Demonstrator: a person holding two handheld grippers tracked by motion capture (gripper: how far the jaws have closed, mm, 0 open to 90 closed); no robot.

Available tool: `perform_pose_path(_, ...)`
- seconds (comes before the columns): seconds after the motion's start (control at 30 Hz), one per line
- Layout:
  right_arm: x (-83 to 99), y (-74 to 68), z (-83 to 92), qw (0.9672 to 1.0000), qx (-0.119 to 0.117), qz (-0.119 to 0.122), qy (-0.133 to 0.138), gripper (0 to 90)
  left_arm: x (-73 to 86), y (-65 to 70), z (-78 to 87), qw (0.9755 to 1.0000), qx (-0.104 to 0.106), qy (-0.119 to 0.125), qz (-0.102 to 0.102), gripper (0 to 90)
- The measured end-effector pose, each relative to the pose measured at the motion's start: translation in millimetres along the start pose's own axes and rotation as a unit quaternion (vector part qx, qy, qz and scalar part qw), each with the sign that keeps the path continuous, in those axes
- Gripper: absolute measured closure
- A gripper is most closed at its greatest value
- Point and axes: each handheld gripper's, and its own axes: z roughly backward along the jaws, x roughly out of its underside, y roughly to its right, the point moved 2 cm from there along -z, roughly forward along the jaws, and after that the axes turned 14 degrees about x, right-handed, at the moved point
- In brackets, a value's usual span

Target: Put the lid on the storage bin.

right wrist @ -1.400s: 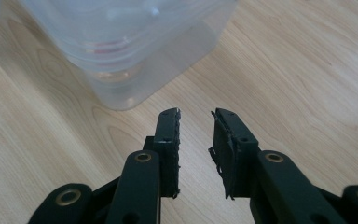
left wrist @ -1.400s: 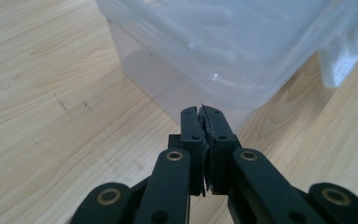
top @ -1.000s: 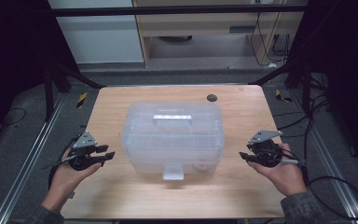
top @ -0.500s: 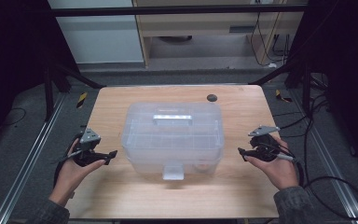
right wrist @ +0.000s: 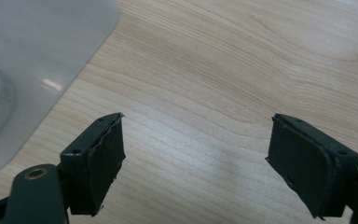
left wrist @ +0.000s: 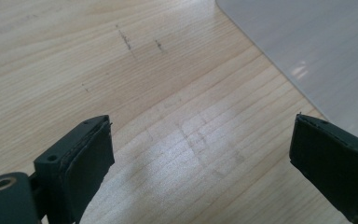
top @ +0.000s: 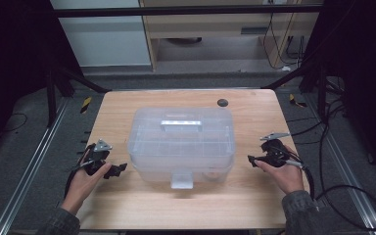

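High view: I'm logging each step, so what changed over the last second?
Both hands dropped toward the table beside the clear plastic box. The left tool and right tool have just been opening their jaws, with only bare wood between them in the gripper views. Nothing was grasped. The box and the small dark disc stayed put.

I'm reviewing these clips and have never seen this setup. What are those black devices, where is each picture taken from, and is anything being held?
A person holds a two-jaw tool in each hand: the left hand-held gripper and the right hand-held gripper. The high view looks down on the light wooden table. The other two views come from cameras on each gripper, looking along its black jaws. A clear plastic lidded storage box sits mid-table, with a small dark round spot behind it. Both grippers' jaws have just been opening, with nothing between them.
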Motion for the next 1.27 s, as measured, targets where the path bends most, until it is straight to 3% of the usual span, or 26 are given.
perform_pose_path(0.2,4.2,0.9,-13.6,0.9998,0.005,-0.021,-0.003,15.4,5.8,-3.3,-9.5,0.9999,-0.006,-0.011,0.004,5.3)
perform_pose_path(0.33,6.6,2.3,-21.3,0.9991,0.003,-0.043,0.004,14.5,5.4,-4.0,-11.8,0.9998,-0.016,0.003,0.006,5.3)
perform_pose_path(0.4,8.6,2.0,-25.8,0.9985,0.005,-0.055,-0.001,13.8,6.3,-4.3,-13.9,0.9998,-0.021,-0.002,0.002,5.3)
perform_pose_path(0.57,11.2,0.0,-34.3,0.9976,0.011,-0.067,-0.008,12.2,7.6,-6.6,-18.6,0.9997,-0.021,0.007,0.011,5.2)
perform_pose_path(0.73,10.9,-2.1,-38.7,0.9976,0.017,-0.067,-0.003,10.2,9.4,-10.1,-21.8,0.9994,-0.013,0.019,0.027,3.3)
perform_pose_path(0.9,11.2,-7.1,-42.9,0.9978,0.034,-0.056,0.007,4.9,10.5,-12.0,-24.2,0.9992,-0.012,0.030,0.023,0.1)
perform_pose_path(0.97,10.9,-8.7,-43.7,0.9976,0.033,-0.060,0.009,4.0,12.0,-12.9,-25.8,0.9987,-0.012,0.045,0.021,0.0)
perform_pose_path(1.17,14.6,-8.6,-48.2,0.9965,0.035,-0.064,0.042,0.4,12.0,-12.8,-25.8,0.9987,-0.012,0.045,0.021,0.0)
perform_pose_path(1.27,14.7,-8.9,-48.1,0.9963,0.036,-0.066,0.041,0.3,12.0,-12.8,-25.8,0.9987,-0.012,0.045,0.021,0.0)
